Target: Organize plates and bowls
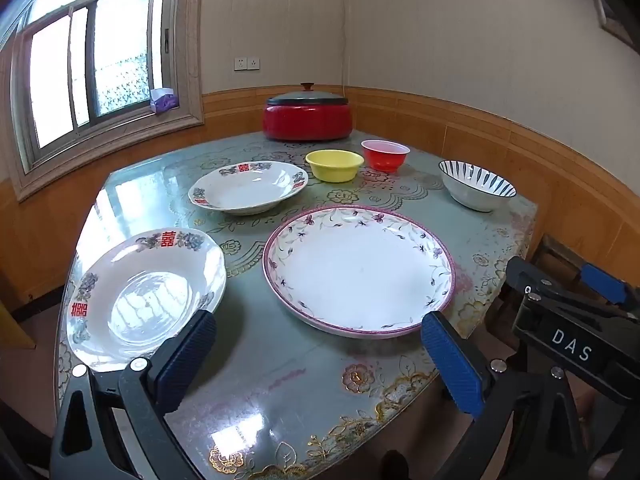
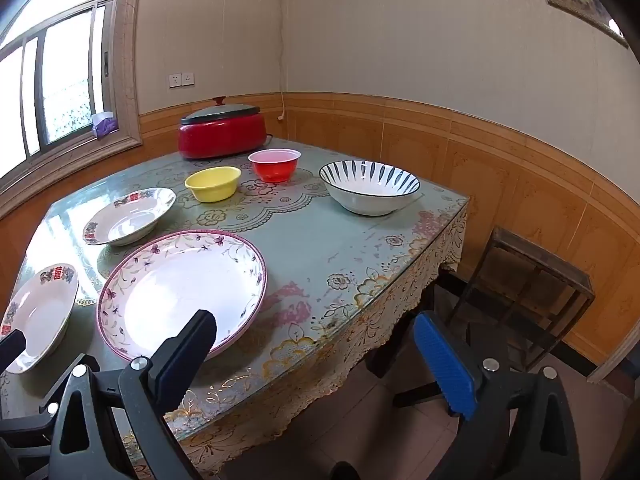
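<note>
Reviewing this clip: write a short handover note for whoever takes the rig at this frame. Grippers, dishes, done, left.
Left gripper: open, empty, above the table's near edge.
Right gripper: open, empty, near the table corner.
On the glass-topped floral table, all apart: large purple-rimmed floral plate; two white deep plates with red characters, near-left and farther back; small yellow bowl; red plastic bowl; blue-striped ceramic bowl.
Done: nothing stacked.
Left: group plates and bowls.

Glossy ceramic plate, plastic yellow bowl — glass-smooth table, ribbed pads.
</note>
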A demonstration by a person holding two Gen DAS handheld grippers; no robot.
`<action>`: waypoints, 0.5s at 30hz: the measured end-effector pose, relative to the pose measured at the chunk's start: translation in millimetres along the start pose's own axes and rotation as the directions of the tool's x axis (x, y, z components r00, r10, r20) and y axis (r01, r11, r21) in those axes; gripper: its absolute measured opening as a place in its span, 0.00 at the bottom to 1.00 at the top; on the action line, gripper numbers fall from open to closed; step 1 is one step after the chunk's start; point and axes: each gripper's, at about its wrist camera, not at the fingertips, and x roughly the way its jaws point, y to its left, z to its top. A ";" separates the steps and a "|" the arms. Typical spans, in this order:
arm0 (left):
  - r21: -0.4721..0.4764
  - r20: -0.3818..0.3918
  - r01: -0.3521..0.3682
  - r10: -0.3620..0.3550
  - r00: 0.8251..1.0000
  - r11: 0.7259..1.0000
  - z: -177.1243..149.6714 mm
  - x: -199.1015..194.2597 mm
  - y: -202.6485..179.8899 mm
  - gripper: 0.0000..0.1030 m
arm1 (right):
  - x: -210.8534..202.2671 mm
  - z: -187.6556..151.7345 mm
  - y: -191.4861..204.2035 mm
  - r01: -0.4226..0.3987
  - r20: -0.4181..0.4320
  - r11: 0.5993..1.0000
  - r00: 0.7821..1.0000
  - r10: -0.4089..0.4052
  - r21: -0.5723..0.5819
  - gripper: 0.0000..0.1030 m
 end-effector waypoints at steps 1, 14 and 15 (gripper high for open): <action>0.007 0.006 0.000 0.000 1.000 1.000 0.6 -0.3 -1.9 1.00 | 0.5 0.5 -1.2 -0.013 -0.013 1.000 1.000 0.013 0.020 0.98; -0.033 -0.006 0.031 -0.032 0.999 0.999 0.1 -0.7 7.6 1.00 | 4.8 2.5 9.5 -0.013 -0.009 1.000 1.000 0.013 -0.009 0.98; -0.034 -0.007 0.031 -0.031 0.999 0.999 -0.5 -0.4 8.2 1.00 | 5.0 2.8 10.3 -0.015 -0.008 1.000 1.000 0.015 -0.010 0.98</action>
